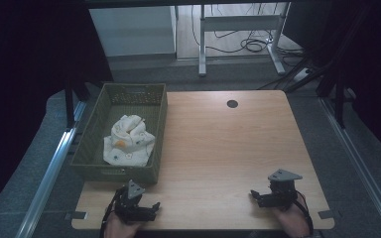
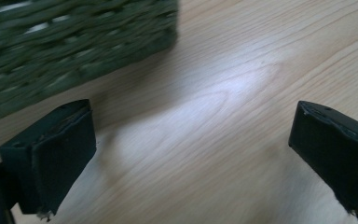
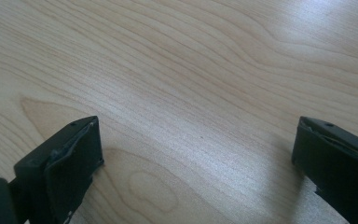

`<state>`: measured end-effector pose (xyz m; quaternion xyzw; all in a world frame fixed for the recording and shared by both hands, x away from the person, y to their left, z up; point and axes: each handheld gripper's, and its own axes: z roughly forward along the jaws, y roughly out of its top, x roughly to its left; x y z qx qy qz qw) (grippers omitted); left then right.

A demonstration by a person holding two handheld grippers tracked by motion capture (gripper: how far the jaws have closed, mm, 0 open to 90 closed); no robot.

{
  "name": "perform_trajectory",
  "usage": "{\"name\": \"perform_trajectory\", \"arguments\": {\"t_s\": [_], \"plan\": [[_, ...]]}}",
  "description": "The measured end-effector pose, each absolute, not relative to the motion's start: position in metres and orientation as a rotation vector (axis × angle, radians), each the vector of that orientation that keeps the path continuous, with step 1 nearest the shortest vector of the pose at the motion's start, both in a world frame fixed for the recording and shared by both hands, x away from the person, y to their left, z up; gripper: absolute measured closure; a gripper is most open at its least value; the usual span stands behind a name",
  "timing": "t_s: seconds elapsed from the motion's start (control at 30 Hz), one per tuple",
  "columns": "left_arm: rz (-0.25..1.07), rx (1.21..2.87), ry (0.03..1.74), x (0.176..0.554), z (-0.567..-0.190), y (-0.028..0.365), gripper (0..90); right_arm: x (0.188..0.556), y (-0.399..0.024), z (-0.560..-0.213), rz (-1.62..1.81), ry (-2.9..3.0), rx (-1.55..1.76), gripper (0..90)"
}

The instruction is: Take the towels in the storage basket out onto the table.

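High view: left tool (image 1: 155, 205) and right tool (image 1: 253, 194) rest on the worktop (image 1: 218, 148); cloth (image 1: 128, 140) lies in the basket (image 1: 159, 119) beyond the left tool. Left gripper view: jaws spread, basket ahead-left. Right gripper view: jaws spread over bare worktop.

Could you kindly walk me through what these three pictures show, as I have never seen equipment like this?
A person sits at a wooden table and holds a hand-held clamp tool in each hand: the left gripper and the right gripper. The high view looks down from above. The other two views come from cameras riding on each tool, looking along its black fingers, which stand wide apart with nothing between them. A green woven basket sits at the table's left side with a crumpled white patterned cloth inside.
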<state>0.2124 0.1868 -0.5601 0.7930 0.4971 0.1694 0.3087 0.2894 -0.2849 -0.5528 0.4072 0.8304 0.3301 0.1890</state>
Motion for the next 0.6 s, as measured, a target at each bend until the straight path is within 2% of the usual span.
{"name": "perform_trajectory", "arguments": {"t_s": [0.3,0.6], "plan": [[0.509,2.060,1.362,0.198,-0.543,0.231,1.9,0.289,-0.285,-0.553,0.928,2.335,1.145,1.6],[0.567,1.976,1.409,0.181,-0.507,0.272,3.2,0.289,-0.285,-0.553,0.928,2.335,1.145,1.6]]}}
